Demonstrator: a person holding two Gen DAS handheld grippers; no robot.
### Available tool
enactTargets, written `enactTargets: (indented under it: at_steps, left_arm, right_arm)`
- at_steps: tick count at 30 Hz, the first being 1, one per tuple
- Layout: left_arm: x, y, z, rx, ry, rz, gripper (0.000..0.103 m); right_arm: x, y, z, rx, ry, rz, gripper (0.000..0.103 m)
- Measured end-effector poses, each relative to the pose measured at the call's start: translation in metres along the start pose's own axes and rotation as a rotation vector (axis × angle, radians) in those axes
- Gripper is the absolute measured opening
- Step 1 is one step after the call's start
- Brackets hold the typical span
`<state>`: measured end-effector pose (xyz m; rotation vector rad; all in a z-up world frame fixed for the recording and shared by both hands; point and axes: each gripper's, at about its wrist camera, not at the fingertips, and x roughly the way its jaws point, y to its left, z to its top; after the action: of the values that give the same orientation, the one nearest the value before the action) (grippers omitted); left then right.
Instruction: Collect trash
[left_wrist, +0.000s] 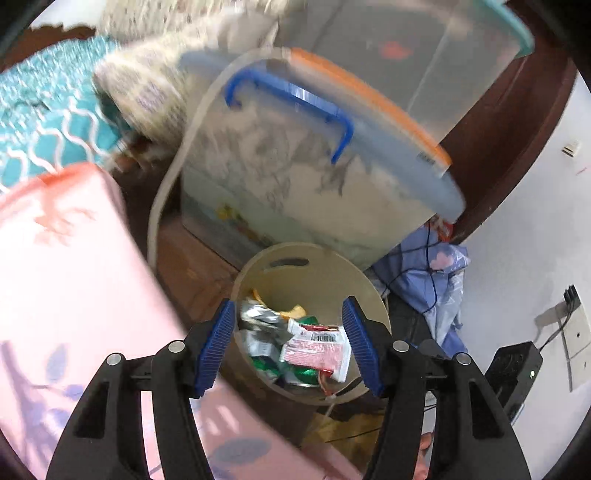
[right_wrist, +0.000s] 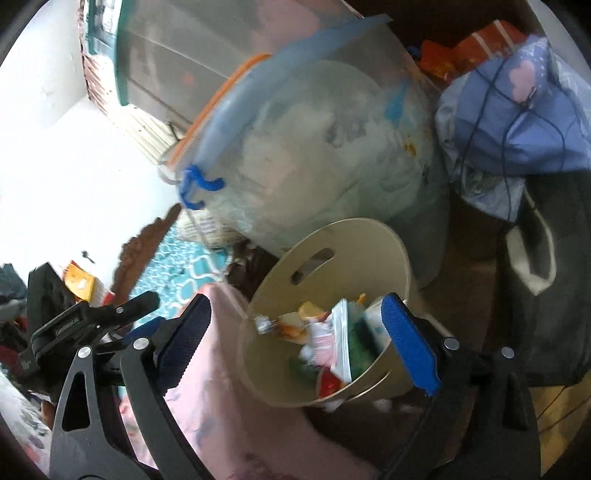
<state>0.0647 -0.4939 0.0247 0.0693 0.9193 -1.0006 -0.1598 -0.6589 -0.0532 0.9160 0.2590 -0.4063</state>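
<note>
Below both claws: one beige bin, part-filled with trash.
Left claw and right claw, jaws apart, nothing between them. Bin on the floor holds crumpled wrappers, silver, green, red-and-white. Behind it, a clear storage box with blue handle, pale bundled stuff inside; farther back, a second clear box.

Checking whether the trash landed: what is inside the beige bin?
The bin holds crumpled wrappers: a red-and-white barcoded packet, silver foil, green and yellow scraps. Whatever lies beneath them, and the bin's bottom, is covered.
</note>
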Motion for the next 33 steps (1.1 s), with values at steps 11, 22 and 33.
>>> enactTargets:
  at_steps: [11, 22, 33]
  left_arm:
    - [-0.185, 0.065, -0.076, 0.091, -0.225, 0.380, 0.063]
    - [-0.320, 0.253, -0.170, -0.285, -0.134, 0.927, 0.077]
    - [-0.321, 0.313, -0.215, -0.349, -0.045, 0.917, 0.094]
  right_arm:
    - [0.000, 0.091, -0.060, -0.041, 0.166, 0.234, 0.093]
    - [0.035, 0.220, -0.190, -0.260, 0.466, 0.324, 0.093]
    - [0.048, 0.298, -0.301, -0.494, 0.651, 0.257, 0.096]
